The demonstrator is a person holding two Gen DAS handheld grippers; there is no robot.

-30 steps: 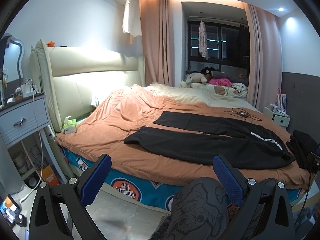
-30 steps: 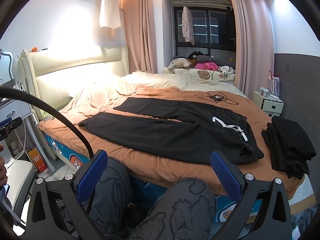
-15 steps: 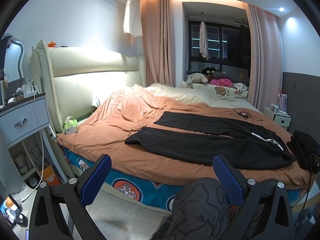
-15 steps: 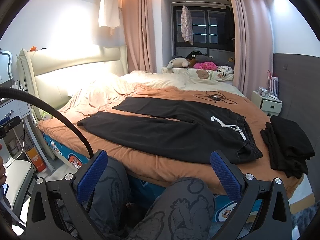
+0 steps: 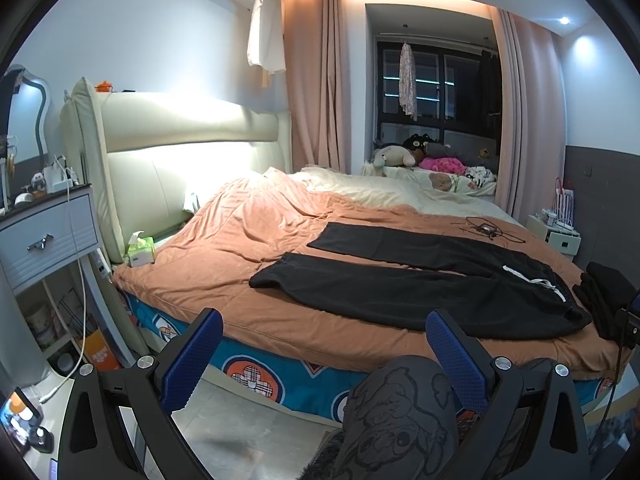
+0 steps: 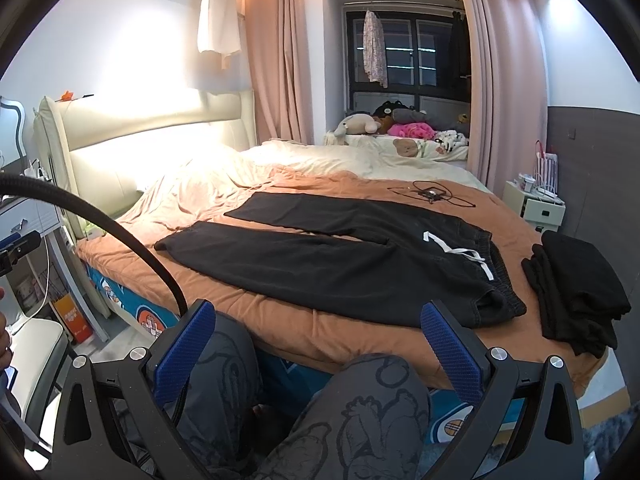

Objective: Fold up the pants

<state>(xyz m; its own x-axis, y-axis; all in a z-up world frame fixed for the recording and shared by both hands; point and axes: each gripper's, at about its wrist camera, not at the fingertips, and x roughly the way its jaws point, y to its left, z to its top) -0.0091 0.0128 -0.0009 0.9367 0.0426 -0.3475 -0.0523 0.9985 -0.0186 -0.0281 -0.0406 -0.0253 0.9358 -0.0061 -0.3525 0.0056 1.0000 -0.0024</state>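
- Black pants (image 5: 416,284) (image 6: 340,256) lie flat on the bed (image 5: 240,264) (image 6: 360,320), legs spread apart.
- Left hand-held gripper (image 5: 320,364) gapes empty, short of the bed.
- Right hand-held gripper (image 6: 316,354) likewise, above the person's knees (image 6: 360,400).

Warm ceiling cove glow, headboard (image 6: 132,140) glare blown out, fisheye-bent edges, dark corners

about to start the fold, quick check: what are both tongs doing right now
Left tongs: open, holding nothing, short of the pants.
Right tongs: open, holding nothing.
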